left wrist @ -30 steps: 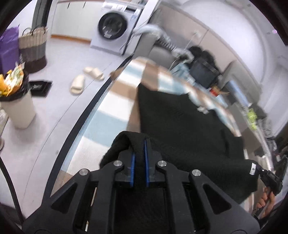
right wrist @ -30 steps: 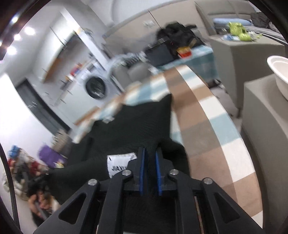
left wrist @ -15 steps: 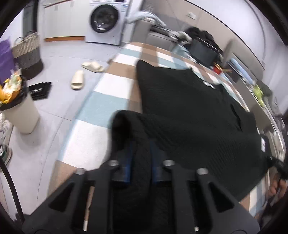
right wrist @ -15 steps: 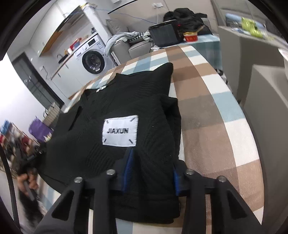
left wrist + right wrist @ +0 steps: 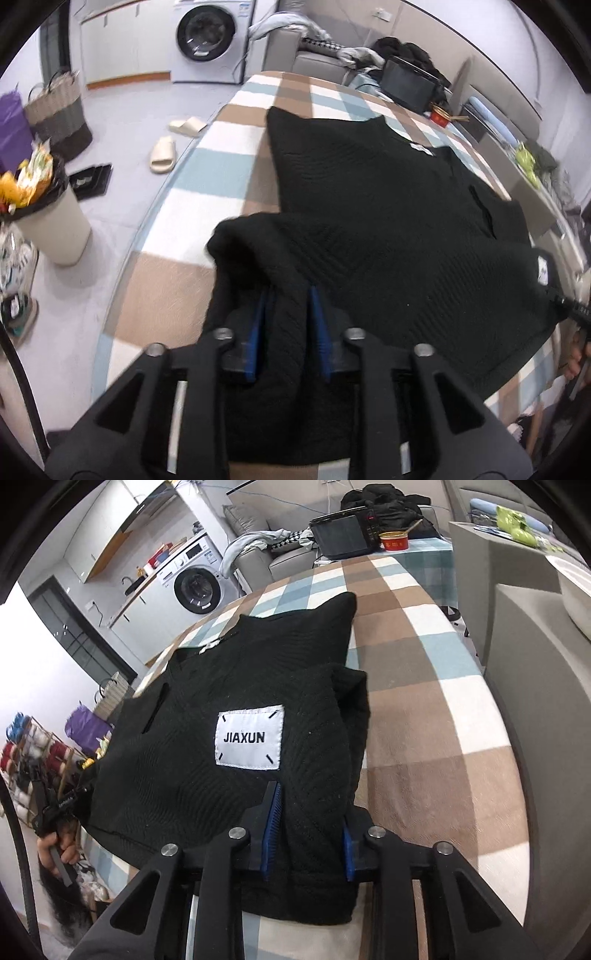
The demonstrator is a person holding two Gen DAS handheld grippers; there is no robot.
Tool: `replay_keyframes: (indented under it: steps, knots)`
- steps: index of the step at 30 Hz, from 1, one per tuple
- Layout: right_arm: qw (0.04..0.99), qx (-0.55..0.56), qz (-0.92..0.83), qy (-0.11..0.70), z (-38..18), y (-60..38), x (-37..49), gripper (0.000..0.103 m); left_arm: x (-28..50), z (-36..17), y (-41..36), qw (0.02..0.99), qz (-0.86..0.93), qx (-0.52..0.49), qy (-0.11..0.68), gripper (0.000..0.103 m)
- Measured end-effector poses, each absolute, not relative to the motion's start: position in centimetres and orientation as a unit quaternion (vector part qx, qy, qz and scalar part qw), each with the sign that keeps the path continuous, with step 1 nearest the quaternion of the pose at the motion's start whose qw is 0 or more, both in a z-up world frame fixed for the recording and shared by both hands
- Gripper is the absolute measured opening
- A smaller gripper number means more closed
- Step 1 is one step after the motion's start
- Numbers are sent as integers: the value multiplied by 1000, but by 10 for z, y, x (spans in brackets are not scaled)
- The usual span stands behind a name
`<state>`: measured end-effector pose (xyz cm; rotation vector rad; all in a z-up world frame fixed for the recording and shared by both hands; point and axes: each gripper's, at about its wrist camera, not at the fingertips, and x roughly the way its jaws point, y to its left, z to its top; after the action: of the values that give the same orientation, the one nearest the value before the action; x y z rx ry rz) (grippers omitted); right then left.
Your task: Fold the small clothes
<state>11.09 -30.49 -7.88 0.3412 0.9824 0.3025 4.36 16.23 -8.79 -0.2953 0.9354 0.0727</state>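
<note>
Left gripper [image 5: 289, 314]: jaws a little apart, having just been opening; a bunched fold of the black knit garment [image 5: 388, 229] stands between the blue pads [image 5: 258, 325], which look slack on it rather than pressed.

Right gripper [image 5: 308, 827]: jaws parted wider than the cloth; they have just eased slightly closer. The garment's folded edge lies between the blue pads [image 5: 271, 827], loose.

Black knit garment: lies on the checked tablecloth [image 5: 424, 701], its near part doubled over onto the far part. Just ahead of the right jaws, a white sewn label [image 5: 250, 738] reading JIAXUN faces up. Beyond both jaws the far layer spreads flat, one corner pointing away.

Checked tablecloth: brown, white and pale blue squares, bare on the outer side of each gripper.

Beyond the table's far end: a dark-screened box-shaped appliance [image 5: 341, 535], a red tin [image 5: 394, 541], a sofa with heaped clothes [image 5: 306, 33].

Further off, left of the left jaws: washing machine [image 5: 210, 37], two slippers [image 5: 173, 142], a full waste bin [image 5: 48, 218], a woven basket [image 5: 59, 114].
</note>
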Motion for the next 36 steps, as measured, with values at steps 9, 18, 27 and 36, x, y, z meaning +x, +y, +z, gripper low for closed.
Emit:
replay_keyframes:
  steps: [9, 18, 27, 36]
  knots:
    - [853, 210, 190, 438, -54, -325, 92, 29, 10, -66, 172, 886, 2, -181, 427, 27]
    - [844, 186, 197, 462, -64, -304, 96, 29, -9, -63, 154, 883, -15, -155, 444, 27]
    - [843, 175, 191, 471, -74, -300, 97, 24, -1, -78, 165, 884, 23, -152, 442, 8]
    - [867, 238, 199, 390, -44, -316, 97, 6, 4, -41, 183, 904, -1, -225, 364, 5]
